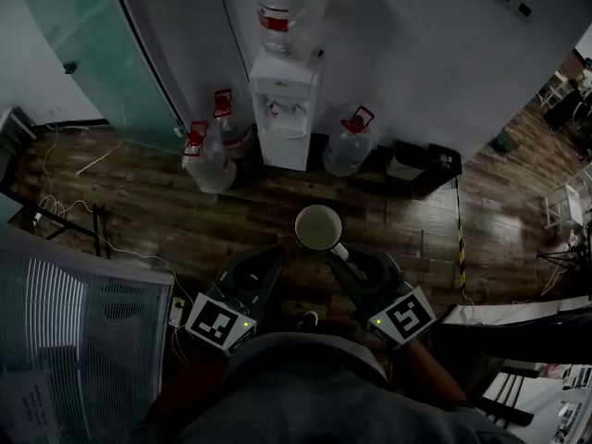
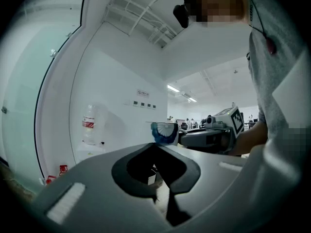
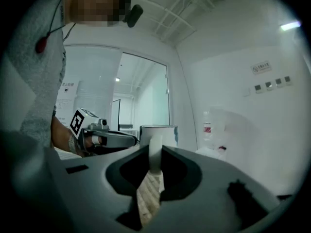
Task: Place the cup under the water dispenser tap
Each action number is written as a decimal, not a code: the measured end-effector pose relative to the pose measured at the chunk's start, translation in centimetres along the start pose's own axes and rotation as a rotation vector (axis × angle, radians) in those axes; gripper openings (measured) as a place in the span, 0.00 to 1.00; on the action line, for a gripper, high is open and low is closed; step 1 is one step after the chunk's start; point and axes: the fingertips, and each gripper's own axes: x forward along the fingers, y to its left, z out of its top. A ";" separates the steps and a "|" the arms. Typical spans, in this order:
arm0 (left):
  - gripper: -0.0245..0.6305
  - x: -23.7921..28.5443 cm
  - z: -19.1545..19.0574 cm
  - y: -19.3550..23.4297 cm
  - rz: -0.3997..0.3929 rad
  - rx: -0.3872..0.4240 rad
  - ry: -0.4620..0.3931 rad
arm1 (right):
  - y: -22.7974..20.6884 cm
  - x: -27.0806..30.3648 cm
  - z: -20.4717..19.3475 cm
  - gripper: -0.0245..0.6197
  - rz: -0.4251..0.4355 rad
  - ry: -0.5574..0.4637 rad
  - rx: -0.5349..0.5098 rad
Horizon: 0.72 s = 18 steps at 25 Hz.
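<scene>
wood floor (image 1: 166, 215), water dispenser (image 1: 285, 118) ahead; right gripper (image 1: 336, 252) grips cup (image 1: 317, 228) handle; left gripper (image 1: 277, 251) closed, empty.

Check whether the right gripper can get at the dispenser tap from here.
Probably yes, after stepping closer: the right gripper, shut on the cup by its handle, faces the water dispenser across bare floor; the bottles stand at its sides.

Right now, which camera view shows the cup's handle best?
The right gripper view: the cup's handle stands upright, pinched between the right gripper's fingers. The head view shows the cup from above, its handle mostly hidden. The left gripper view shows only the cup's side.
</scene>
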 end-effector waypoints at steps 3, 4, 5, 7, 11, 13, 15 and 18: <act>0.05 0.2 0.4 -0.1 0.003 0.004 -0.002 | -0.3 0.0 0.1 0.14 0.001 -0.006 -0.004; 0.05 0.3 0.4 -0.3 0.002 0.002 0.001 | -0.3 -0.1 0.1 0.14 0.002 -0.009 -0.004; 0.05 0.4 0.5 -0.4 0.000 0.002 0.003 | -0.4 -0.2 0.2 0.14 0.002 -0.012 -0.003; 0.05 0.5 0.4 -0.4 -0.002 0.020 -0.003 | -0.6 -0.2 0.1 0.14 0.003 -0.009 0.001; 0.05 0.9 0.2 0.0 0.001 0.026 0.005 | -1.2 -0.1 0.0 0.14 -0.001 0.011 0.001; 0.05 1.2 0.4 0.3 0.002 0.015 0.012 | -1.6 0.2 0.2 0.14 -0.004 0.011 0.005; 0.05 1.8 0.7 1.0 -0.003 0.018 -0.001 | -2.2 0.8 0.2 0.14 -0.010 0.013 0.008; 0.05 2.6 0.4 2.4 -0.014 0.013 -0.002 | -3.2 1.9 0.1 0.14 -0.023 0.015 0.005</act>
